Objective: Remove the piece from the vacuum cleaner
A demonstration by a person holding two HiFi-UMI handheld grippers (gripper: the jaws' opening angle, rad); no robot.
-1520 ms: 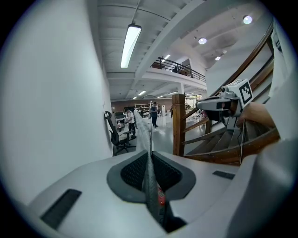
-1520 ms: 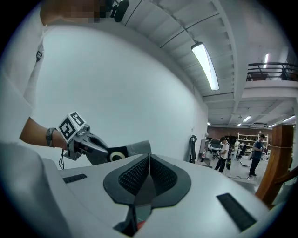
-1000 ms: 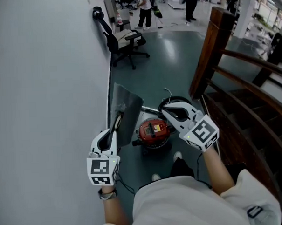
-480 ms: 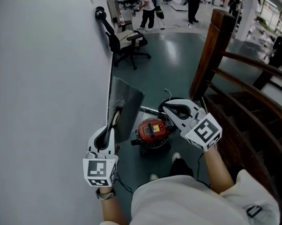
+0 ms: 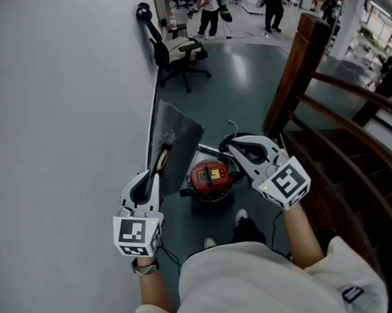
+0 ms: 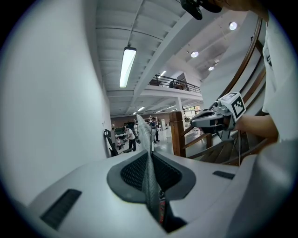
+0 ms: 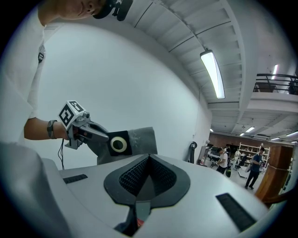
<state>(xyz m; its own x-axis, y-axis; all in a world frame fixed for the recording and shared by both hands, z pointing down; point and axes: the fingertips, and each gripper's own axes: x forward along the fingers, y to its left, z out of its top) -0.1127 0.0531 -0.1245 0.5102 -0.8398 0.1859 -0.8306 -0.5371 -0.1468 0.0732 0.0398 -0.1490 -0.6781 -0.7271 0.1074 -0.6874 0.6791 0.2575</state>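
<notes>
While the left claw point(image 6: 149, 162) pinches the grey bag point(image 5: 181, 141), the right claw point(image 7: 148, 162) (empty) is closed.

The dark green floor point(image 5: 244, 79) carried a red vacuum cleaner point(image 5: 210, 178) near its wall-side edge, and a black office chair point(image 5: 178, 55) stood farther along that edge.

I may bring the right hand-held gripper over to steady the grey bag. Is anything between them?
Nothing visible. The grey bag, clamped in the left hand-held gripper, faces the right hand-held gripper across open air; the red vacuum cleaner sits lower, on the floor.
</notes>
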